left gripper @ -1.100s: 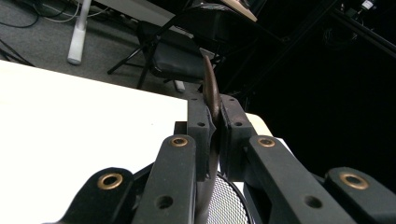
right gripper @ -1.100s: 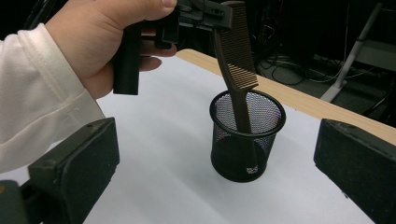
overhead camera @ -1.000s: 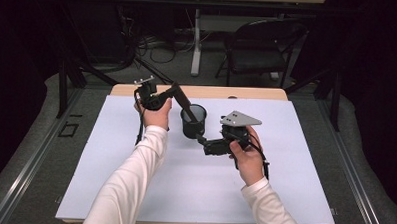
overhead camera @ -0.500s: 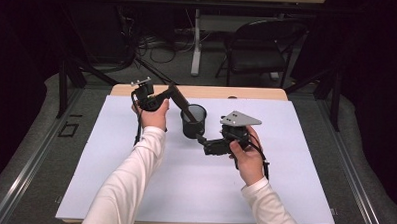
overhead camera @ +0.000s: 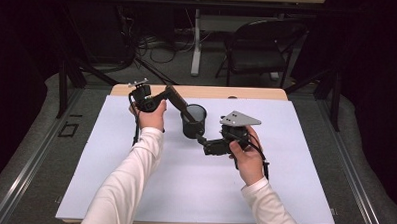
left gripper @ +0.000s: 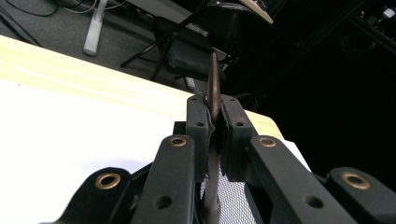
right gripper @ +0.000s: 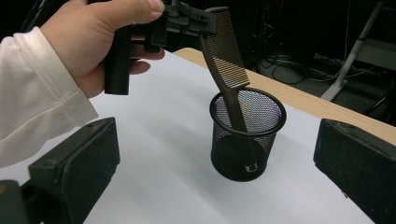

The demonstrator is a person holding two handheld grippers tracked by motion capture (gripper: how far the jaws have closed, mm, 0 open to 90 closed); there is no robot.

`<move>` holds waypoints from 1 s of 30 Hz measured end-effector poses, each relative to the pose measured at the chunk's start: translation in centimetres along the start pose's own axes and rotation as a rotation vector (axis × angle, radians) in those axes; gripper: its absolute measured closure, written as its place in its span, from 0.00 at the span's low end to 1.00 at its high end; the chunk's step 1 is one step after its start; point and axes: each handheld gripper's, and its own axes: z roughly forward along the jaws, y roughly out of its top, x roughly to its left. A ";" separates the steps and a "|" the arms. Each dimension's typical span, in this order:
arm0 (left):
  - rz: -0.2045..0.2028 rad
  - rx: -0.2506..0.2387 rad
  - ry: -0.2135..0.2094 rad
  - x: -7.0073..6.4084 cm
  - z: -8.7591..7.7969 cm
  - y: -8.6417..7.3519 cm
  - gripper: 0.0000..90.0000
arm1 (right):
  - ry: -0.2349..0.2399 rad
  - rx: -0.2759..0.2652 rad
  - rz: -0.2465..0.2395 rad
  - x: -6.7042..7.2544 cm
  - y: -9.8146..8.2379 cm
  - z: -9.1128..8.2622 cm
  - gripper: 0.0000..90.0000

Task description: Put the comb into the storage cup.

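Step in hand, as I read it: dropping the brown comb (right gripper: 225, 44) into the black mesh cup (right gripper: 246, 135); left tongs (left gripper: 214, 122) are clamped on the comb's toothed end, pads pressed flat on both faces; the comb leans tilted, handle end down inside the cup and apparently at or near the bottom, teeth end up over the rim toward the left hand (overhead camera: 151, 115).

Right tongs (right gripper: 219, 182) sit wide, nothing between the jaws, aimed at the cup from just beside it but not touching; the cup stands upright on the white counter (overhead camera: 133, 190), near the middle toward the far edge.

To do it well: confirm the handle tip rests on the cup floor before letting go; open the left tongs slowly so the comb settles against the rim and does not flick out; keep the release low, no drop from height; the cup looks light, so a sideways tug from the comb could tip it; right tongs could steady the wall if needed; pull the left hand back up and away from the rim.
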 end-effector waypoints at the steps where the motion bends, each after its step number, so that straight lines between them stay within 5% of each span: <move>1: -0.001 0.001 -0.001 0.0 0.0 0.0 0.93 | 0.000 0.000 -0.001 0.0 0.0 0.0 0.00; 15: -0.014 -0.011 0.005 0.1 -0.1 0.1 0.88 | -0.004 0.000 0.001 -0.1 0.0 -0.1 0.00; 30: 0.017 -0.037 0.010 0.3 -0.6 0.5 0.61 | -0.001 0.005 -0.003 -0.1 -0.1 0.1 0.00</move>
